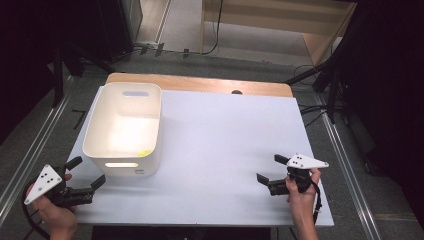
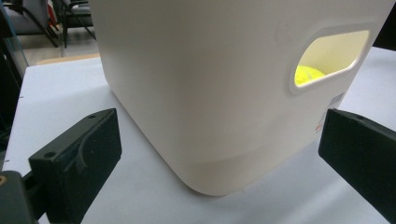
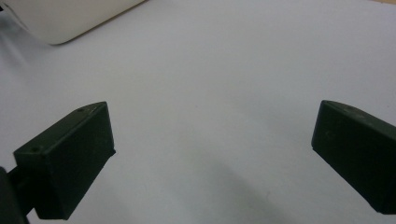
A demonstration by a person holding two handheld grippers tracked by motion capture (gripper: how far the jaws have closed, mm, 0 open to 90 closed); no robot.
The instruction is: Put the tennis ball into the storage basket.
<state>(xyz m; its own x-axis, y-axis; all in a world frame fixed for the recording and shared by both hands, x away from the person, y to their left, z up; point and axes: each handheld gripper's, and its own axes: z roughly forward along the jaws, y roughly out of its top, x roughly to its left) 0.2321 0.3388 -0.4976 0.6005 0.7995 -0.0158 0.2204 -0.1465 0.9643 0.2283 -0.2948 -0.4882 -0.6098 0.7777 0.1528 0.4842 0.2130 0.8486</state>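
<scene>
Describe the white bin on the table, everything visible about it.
The white bin looks like smooth matte plastic: rectangular, rounded corners, walls tapering slightly toward the base, an oval handle slot in each end wall. It stands upright and open-topped on the left of the white table. A yellow object lies inside, seen through the near slot. The left tool is open near its corner, not touching.

— Where does the bin (image 1: 123,131) sit?
— On the counter (image 1: 225,140), at its left half, nearer the far edge than the near one.
— Anything in it?
— A ball (image 2: 308,74) lies inside, at the near wall beside the handle slot.
— And the grippers?
— The left gripper (image 1: 86,175) is just before the bin's near left corner; the right gripper (image 1: 270,169) is well apart, at the near right.
</scene>
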